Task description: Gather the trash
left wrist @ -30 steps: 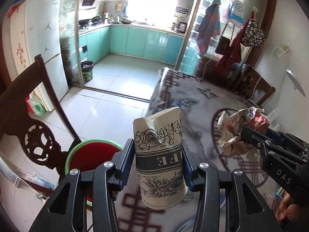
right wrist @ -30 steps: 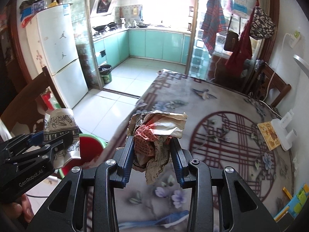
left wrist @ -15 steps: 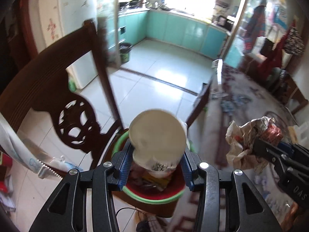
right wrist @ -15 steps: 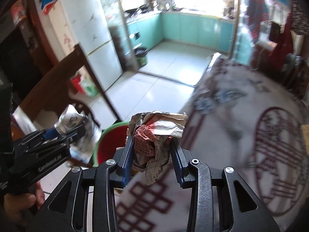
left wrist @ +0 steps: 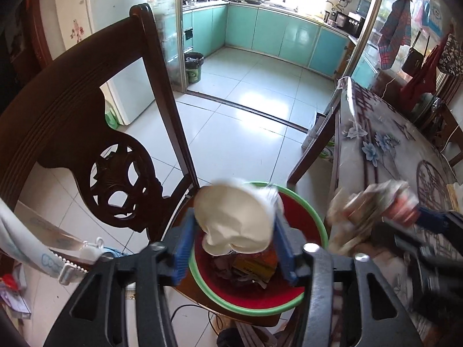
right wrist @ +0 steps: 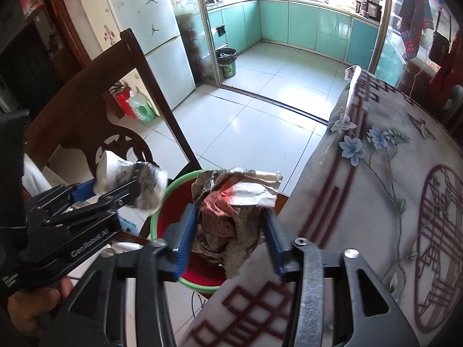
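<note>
A printed paper cup [left wrist: 234, 222], seen bottom-first and blurred, sits between the blue pads of my left gripper [left wrist: 234, 219]. The jaws are opening and small gaps show at its sides. It hangs over a red basin with a green rim [left wrist: 318, 225] that holds scraps and stands on a chair seat. My right gripper [right wrist: 228, 217] is also opening around a crumpled paper wad [right wrist: 231, 202], with its pads off the paper, above the basin rim [right wrist: 173, 188]. Each tool shows in the other view: the left gripper [right wrist: 115, 193] with the cup [right wrist: 136, 185], the right gripper [left wrist: 405, 219] with the wad [left wrist: 361, 211].
A carved dark wooden chair back [left wrist: 115, 144] rises just left of the basin. The table [right wrist: 376, 173], under a flowered cloth, lies close on the right. A black bin [left wrist: 194, 60] stands by the kitchen doorway. A fire extinguisher and a green bottle [right wrist: 139, 107] stand near the fridge.
Both grippers swung left off the table and sank over the basin on the chair. Both pairs of jaws have widened, loosening the cup and the paper wad.
</note>
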Motion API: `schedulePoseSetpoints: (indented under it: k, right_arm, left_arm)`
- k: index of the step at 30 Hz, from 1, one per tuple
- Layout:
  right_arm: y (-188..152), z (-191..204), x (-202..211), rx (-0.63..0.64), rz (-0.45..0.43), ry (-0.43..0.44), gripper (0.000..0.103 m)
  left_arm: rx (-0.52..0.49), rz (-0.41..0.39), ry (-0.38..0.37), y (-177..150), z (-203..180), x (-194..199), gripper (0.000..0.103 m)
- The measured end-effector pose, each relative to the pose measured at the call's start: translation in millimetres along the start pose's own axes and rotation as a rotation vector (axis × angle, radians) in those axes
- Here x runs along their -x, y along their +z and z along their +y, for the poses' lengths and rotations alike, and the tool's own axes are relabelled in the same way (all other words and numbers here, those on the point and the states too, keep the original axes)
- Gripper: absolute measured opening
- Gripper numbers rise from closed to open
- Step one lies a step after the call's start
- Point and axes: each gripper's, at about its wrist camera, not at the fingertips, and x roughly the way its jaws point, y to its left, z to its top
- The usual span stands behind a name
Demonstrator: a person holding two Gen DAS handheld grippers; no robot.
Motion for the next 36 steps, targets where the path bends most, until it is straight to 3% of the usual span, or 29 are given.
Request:
schedulePoseSetpoints:
  k: [1,7,11,13,18,24,28,33,36]
  right_arm:
    - [0.3,-0.3,2.5,-0.001,-0.013,-0.004,0.082]
    - [1.8,-9.8,26.8,-0.012,-0.064,-0.044,0.085]
    - [2.3,-23.7,58.7,-0.046,-0.147,-0.067,0.096]
    - [3.5,-31.5,82.5,-0.055,-0.220,-0.104,0.102]
    - [8.0,-50.6,137.0,-0.072,-0.374,-0.193,0.102]
    - [11.2,-67.9,182.6,-0.094,-0.491,-0.263,0.102]
    - [9.2,-73.8,201.1,-0.096,-0.562,-0.314,0.103]
    - [4.2,-78.6,214.9,-0.064,-0.639,-0.436,0.103]
    - [-3.0,-79.0,225.6,-0.049,-0.709,-0.487,0.103]
  left_arm:
    - [-0.003,-0.002,0.004,1.6,-2.4,1.1,0.065]
    - [-0.005,0.004,-0.010,6.2,-15.7,6.4,0.068]
    - [-0.003,-0.075,-0.062,11.9,-31.3,29.5,0.068]
    - [-0.003,-0.148,-0.079,16.8,-41.3,48.8,0.078]
    - [0.000,-0.363,-0.112,31.6,-71.7,105.7,0.085]
    - [-0.035,-0.506,-0.181,44.2,-108.8,155.0,0.086]
    - [-0.045,-0.544,-0.145,45.5,-124.8,169.2,0.087]
    - [-0.049,-0.574,-0.146,45.1,-139.2,183.0,0.087]
    - [-0.029,-0.595,-0.060,41.5,-139.9,186.9,0.088]
